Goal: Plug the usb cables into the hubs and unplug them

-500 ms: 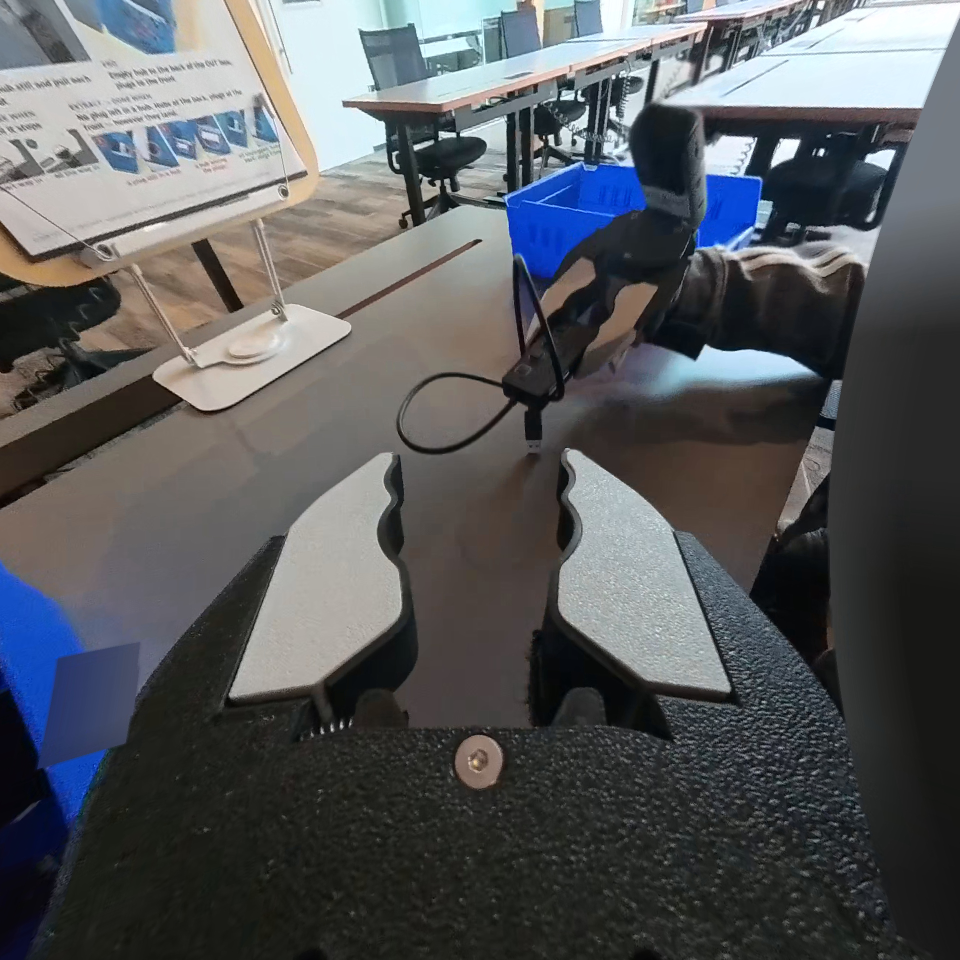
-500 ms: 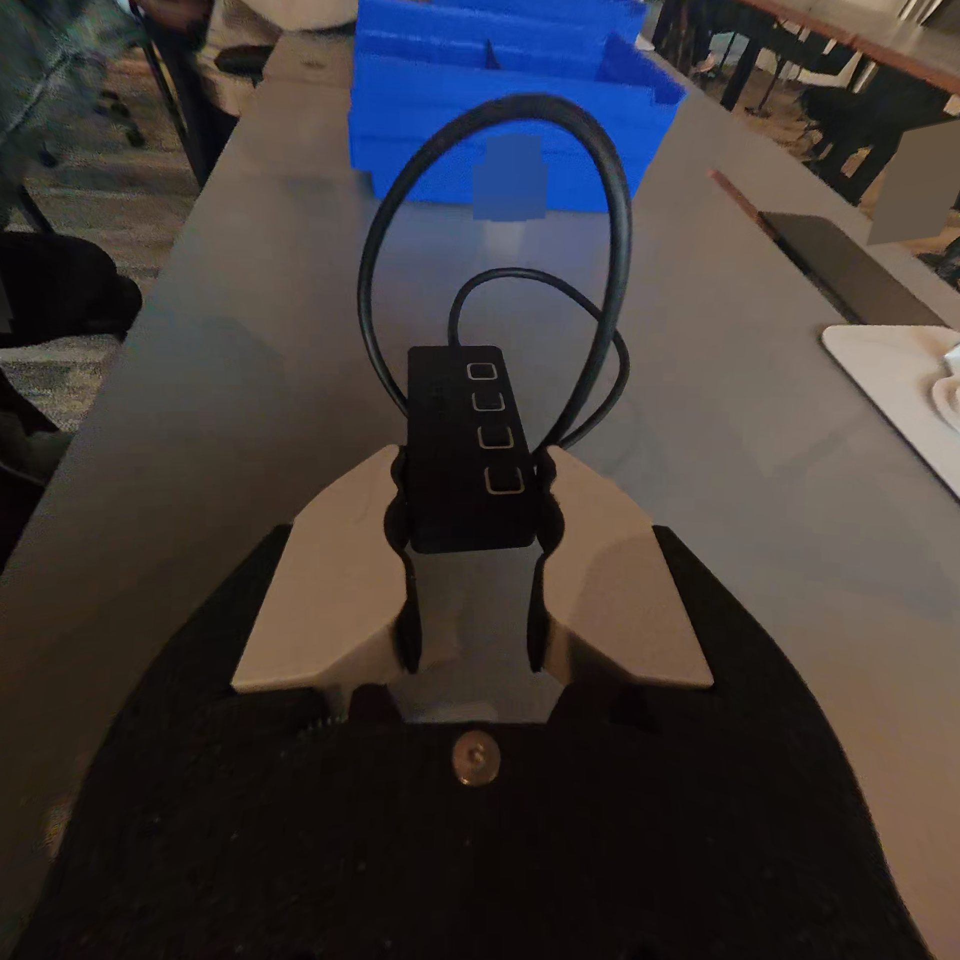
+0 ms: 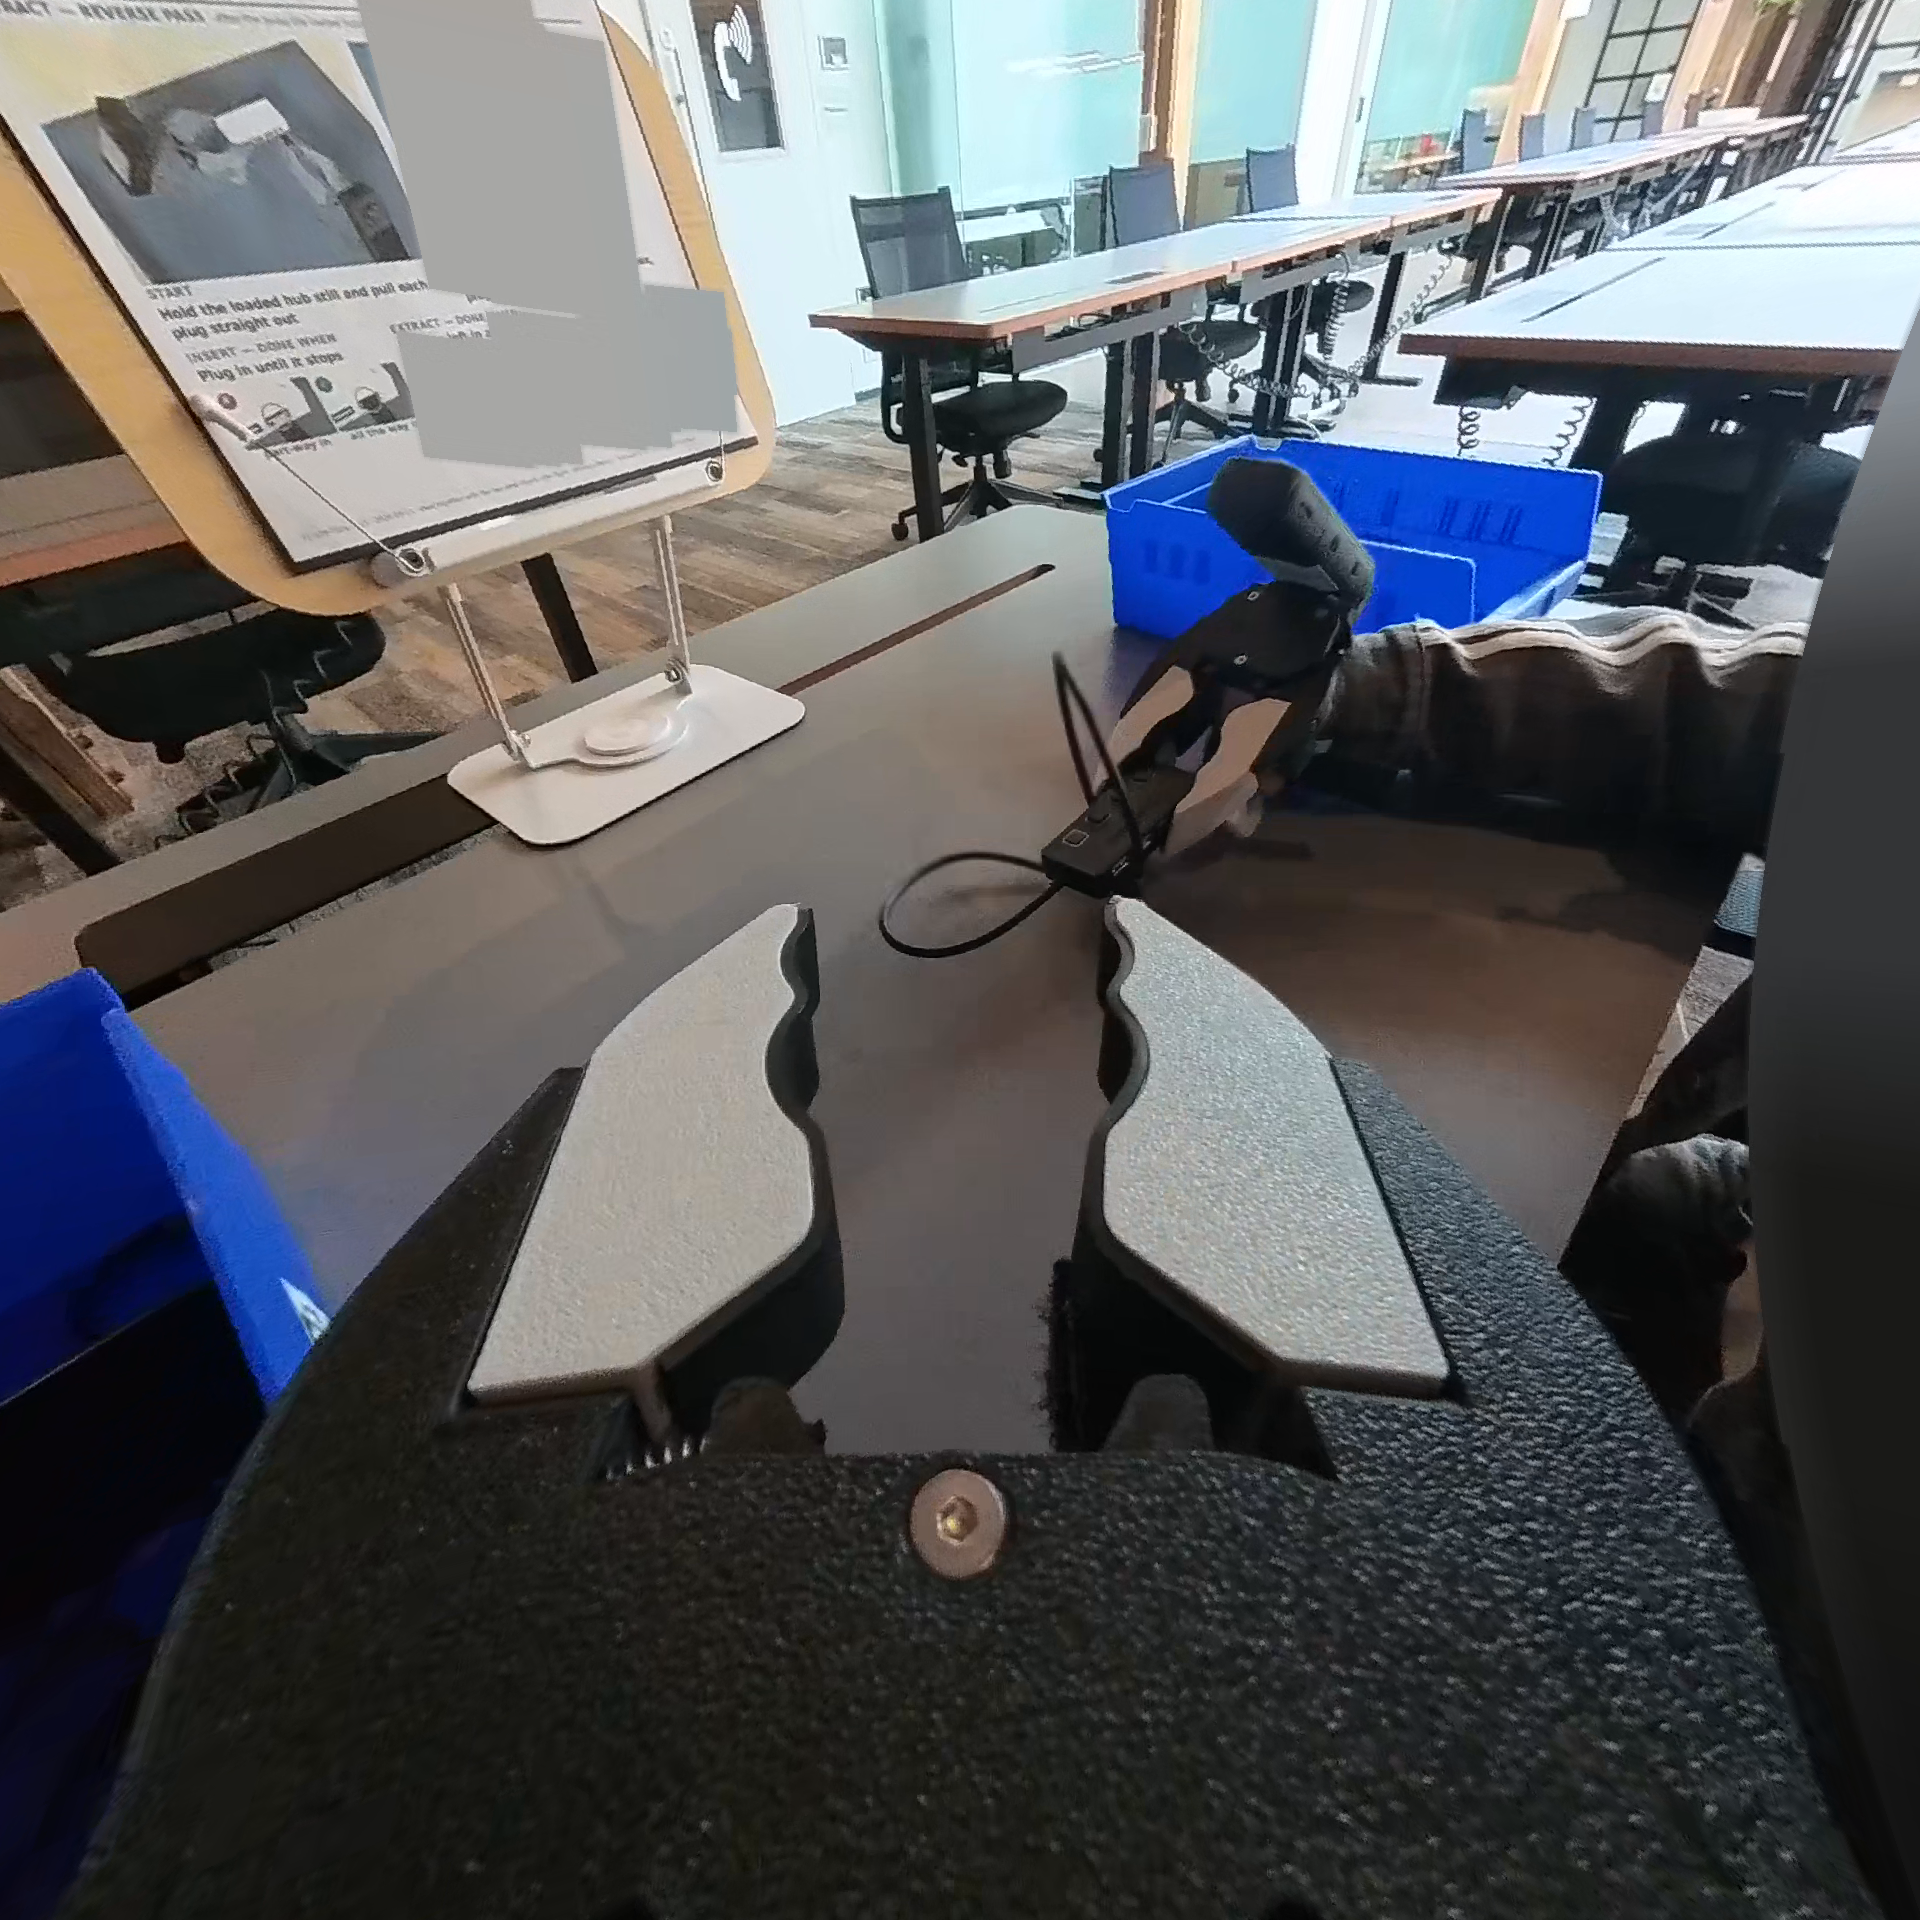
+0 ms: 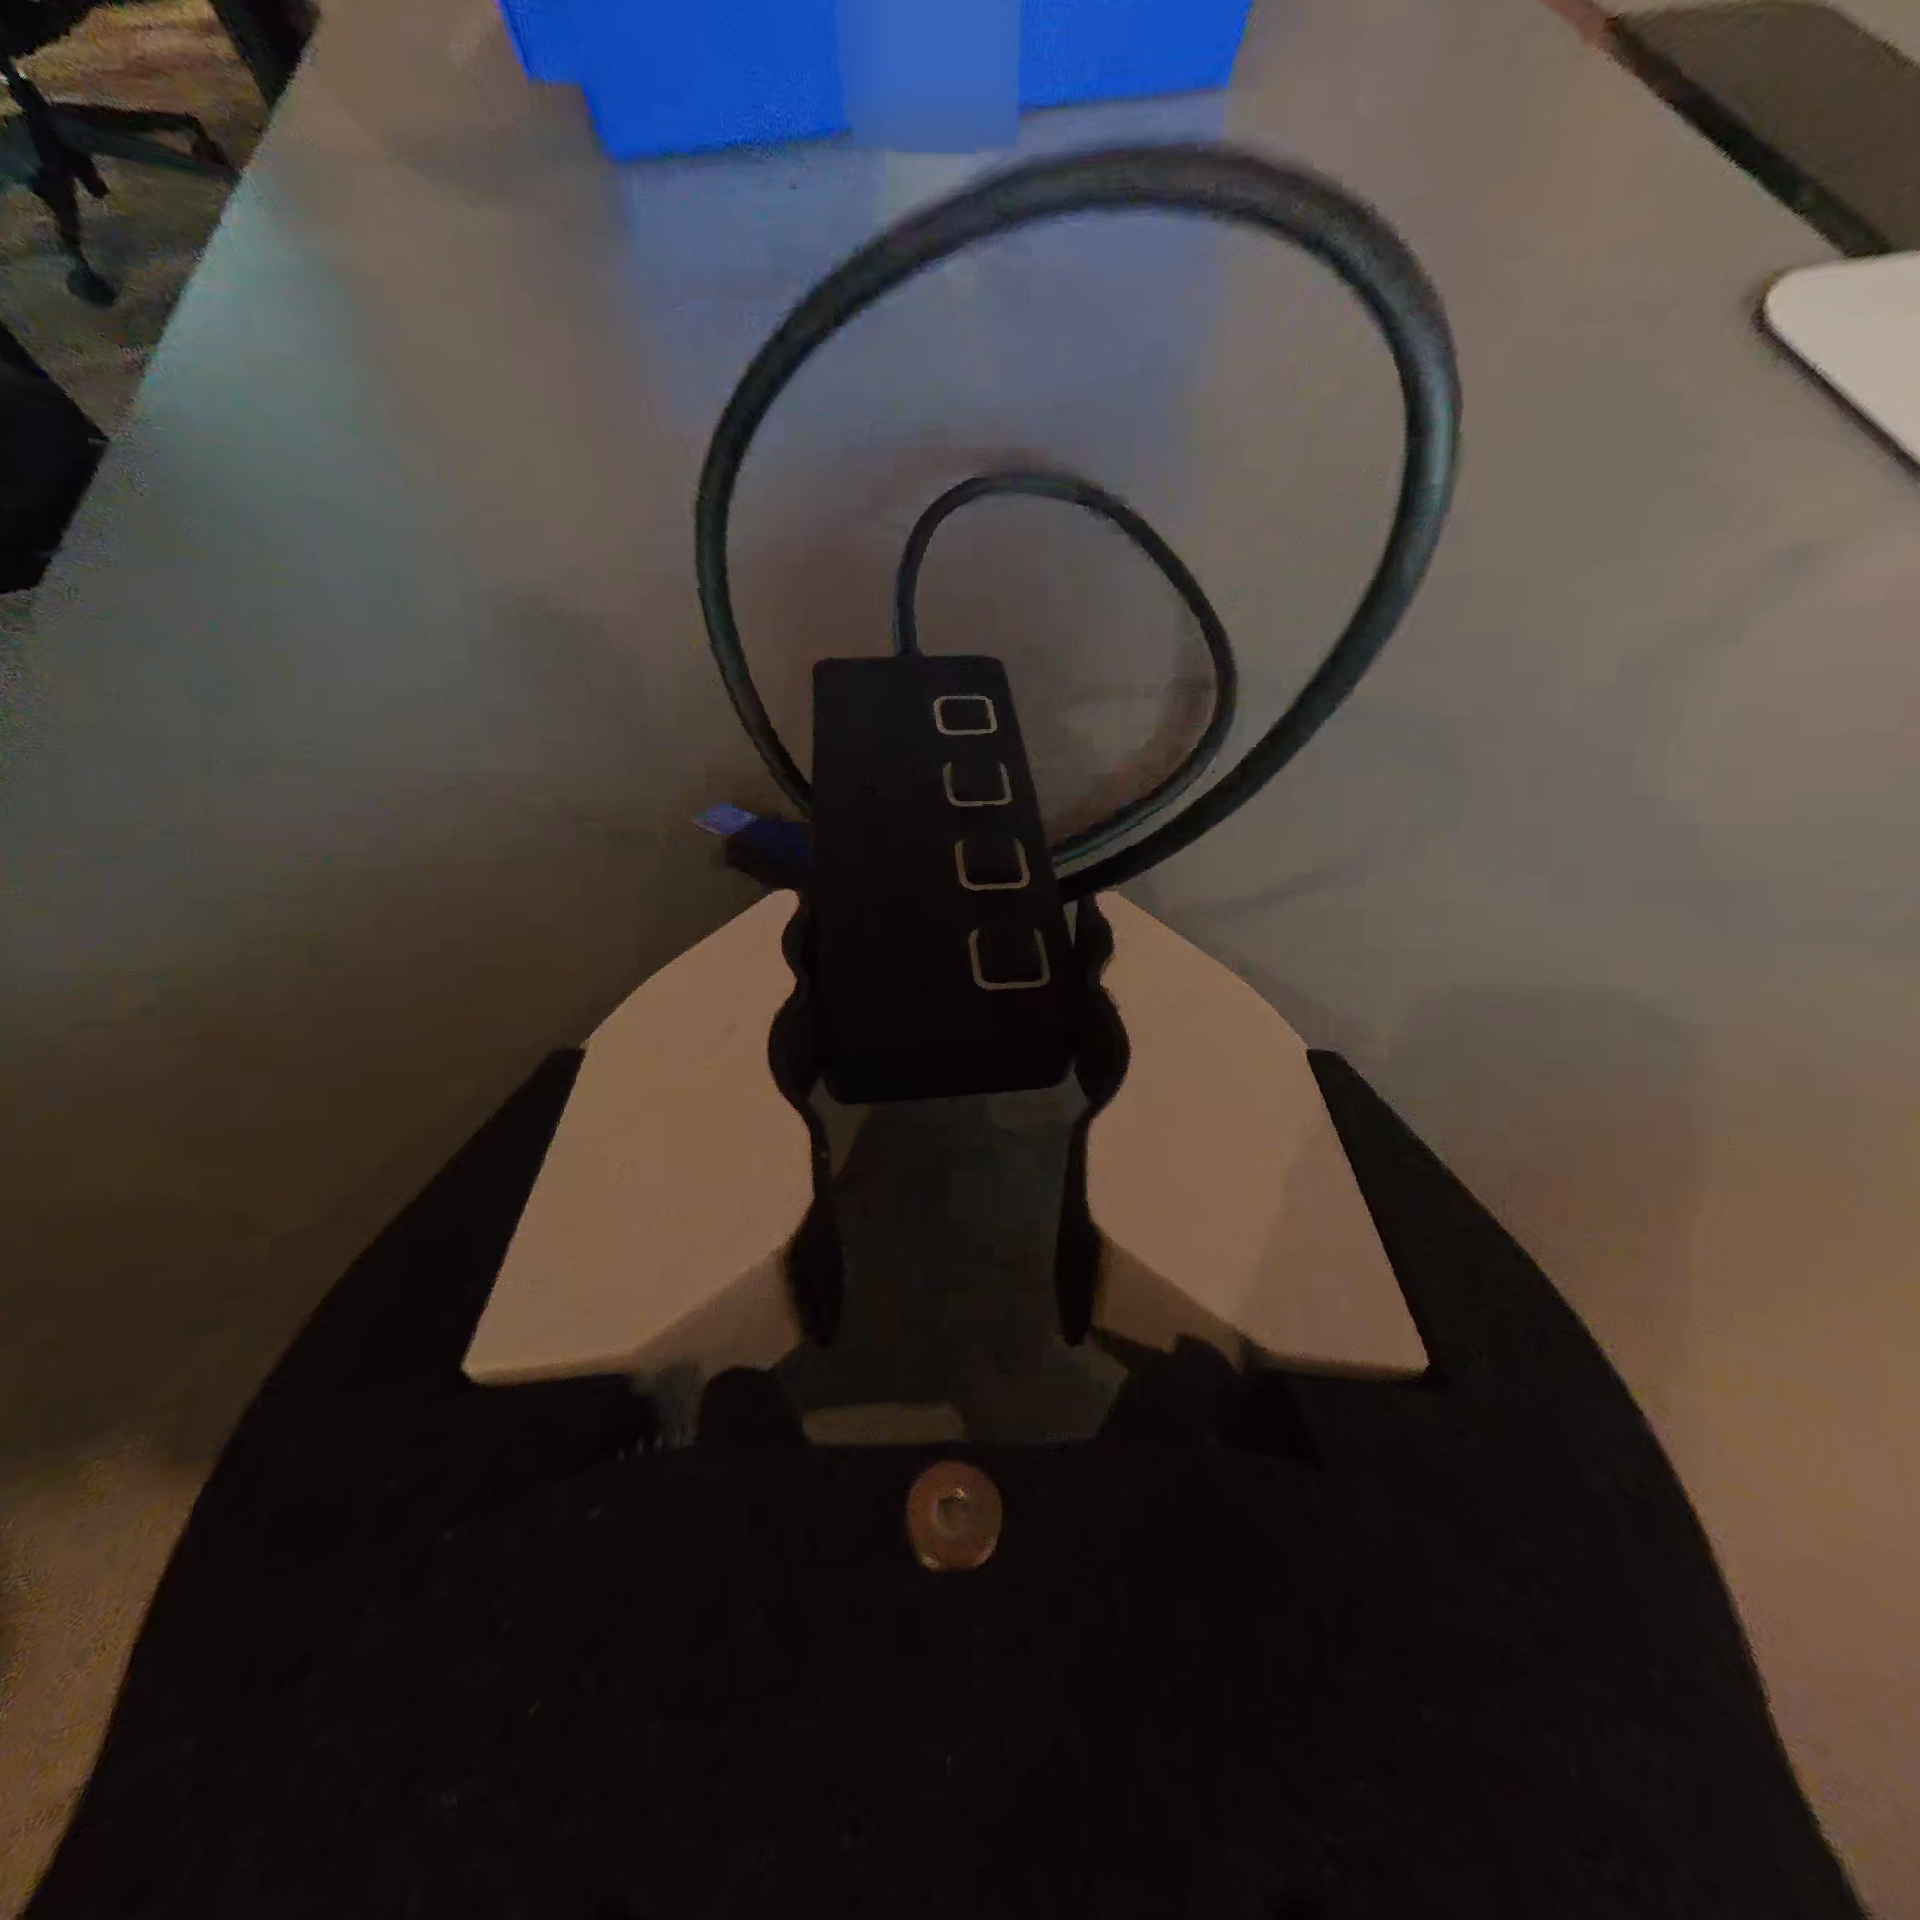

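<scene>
Right gripper: the right gripper is clenched on the near end of the black hub, one finger on each long side. I judge this grip is chosen so that the row of ports on the top face stays free and looks upward.
Hub position: the hub is held low over the dark table, with its far end pointing away from the gripper. In the left wrist view I cannot tell if it touches the table or is just above it.
Hub cable: the cable leaves the far end of the hub, makes loops beyond it and comes back along the hub's sides. It seems to bend like this because it is short and stiff.
Plug: the plug with a blue tip shows just beside the left side of the hub, not inserted in any port.
Left gripper: the left gripper is released and holds nothing. It hovers over the table, facing the hub, with the fingers apart; probably it waits to take the plug.
Blue bins: one bin stands at the far side of the table, another at the near left.
Instruction board: a board on a white stand leans toward the person, likely for easy reading.
</scene>
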The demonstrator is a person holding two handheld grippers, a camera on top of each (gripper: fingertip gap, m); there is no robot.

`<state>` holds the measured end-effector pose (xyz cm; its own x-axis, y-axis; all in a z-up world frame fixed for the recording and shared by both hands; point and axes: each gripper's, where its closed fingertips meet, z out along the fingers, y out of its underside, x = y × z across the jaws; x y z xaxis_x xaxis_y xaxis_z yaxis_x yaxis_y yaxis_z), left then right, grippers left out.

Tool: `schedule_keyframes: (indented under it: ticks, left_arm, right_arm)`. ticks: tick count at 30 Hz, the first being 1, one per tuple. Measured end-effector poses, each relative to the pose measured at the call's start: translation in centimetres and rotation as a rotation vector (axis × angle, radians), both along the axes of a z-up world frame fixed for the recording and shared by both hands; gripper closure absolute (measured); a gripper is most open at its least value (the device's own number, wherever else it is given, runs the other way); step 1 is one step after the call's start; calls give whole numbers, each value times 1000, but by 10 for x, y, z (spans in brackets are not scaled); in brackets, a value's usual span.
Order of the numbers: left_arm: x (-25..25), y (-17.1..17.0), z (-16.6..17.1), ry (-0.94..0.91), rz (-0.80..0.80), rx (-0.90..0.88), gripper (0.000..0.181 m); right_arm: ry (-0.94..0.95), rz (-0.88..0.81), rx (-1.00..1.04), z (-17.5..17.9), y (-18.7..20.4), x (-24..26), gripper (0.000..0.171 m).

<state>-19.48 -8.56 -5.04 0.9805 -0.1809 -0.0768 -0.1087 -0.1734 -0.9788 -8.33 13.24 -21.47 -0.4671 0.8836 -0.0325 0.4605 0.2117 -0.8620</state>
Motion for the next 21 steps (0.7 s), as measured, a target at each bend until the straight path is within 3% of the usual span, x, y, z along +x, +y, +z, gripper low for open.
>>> schedule_keyframes:
  ticks: [12, 15, 21]
  left_arm:
    - [-7, 0, -4, 1, 13, -31, 124]
    - [-9, -2, -3, -34, 10, -40, 115]
    - [-34, -23, 6, -58, 88, -81, 107]
  right_arm:
    - [-127, 34, 130, -23, 11, 4, 123]
    - [-142, 20, 135, -23, 13, 6, 106]
    - [-135, -16, 126, -8, 18, 17, 88]
